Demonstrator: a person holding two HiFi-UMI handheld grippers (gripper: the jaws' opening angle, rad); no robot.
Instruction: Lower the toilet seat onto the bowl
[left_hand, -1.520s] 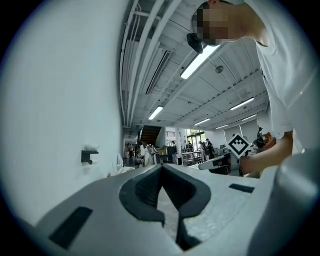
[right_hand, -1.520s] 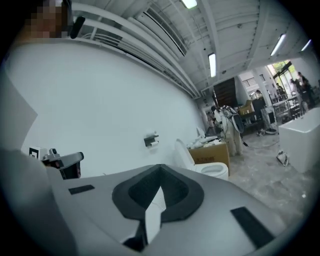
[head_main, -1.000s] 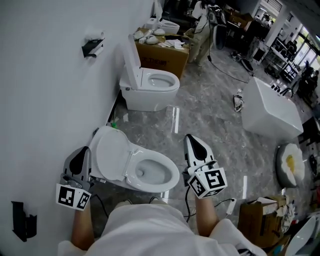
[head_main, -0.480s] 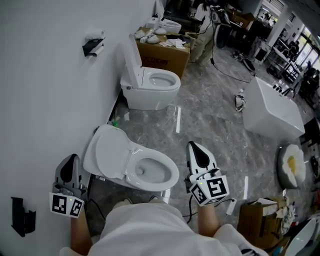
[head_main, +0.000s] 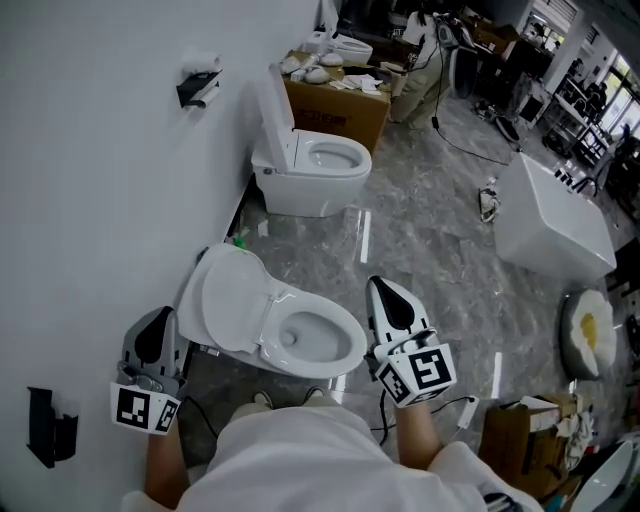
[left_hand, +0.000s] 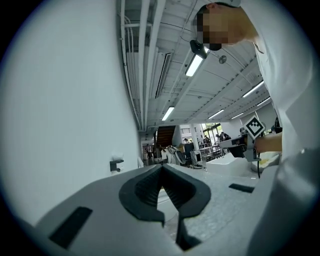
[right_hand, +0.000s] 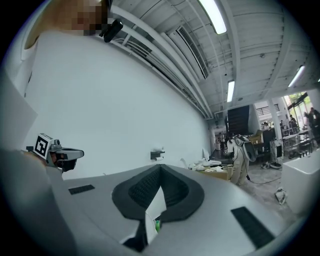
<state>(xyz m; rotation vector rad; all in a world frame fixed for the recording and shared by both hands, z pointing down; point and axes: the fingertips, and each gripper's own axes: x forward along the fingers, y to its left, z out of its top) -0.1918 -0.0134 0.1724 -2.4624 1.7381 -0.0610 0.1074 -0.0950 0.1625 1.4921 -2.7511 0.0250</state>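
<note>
1. Head view: the person's white top (head_main: 290, 460) fills the lower edge of the frame. The toilet seat (head_main: 228, 298) stands raised toward the white wall (head_main: 90, 150), and it cannot be told apart from the lid. The toilet bowl (head_main: 315, 345) lies uncovered. The left gripper (head_main: 162, 320) is just beside the seat, and the right gripper (head_main: 385, 288) is at the bowl's far side. The grey marbled floor (head_main: 420, 230) runs to a second toilet (head_main: 310, 160).
2. Left gripper view: the left gripper (left_hand: 161, 170) has its jaws pressed together and holds nothing. Only a white sliver shows through the gap below the tips.
3. Right gripper view: the right gripper (right_hand: 160, 170) has its jaws fully closed and empty. They block the view of the seat.
</note>
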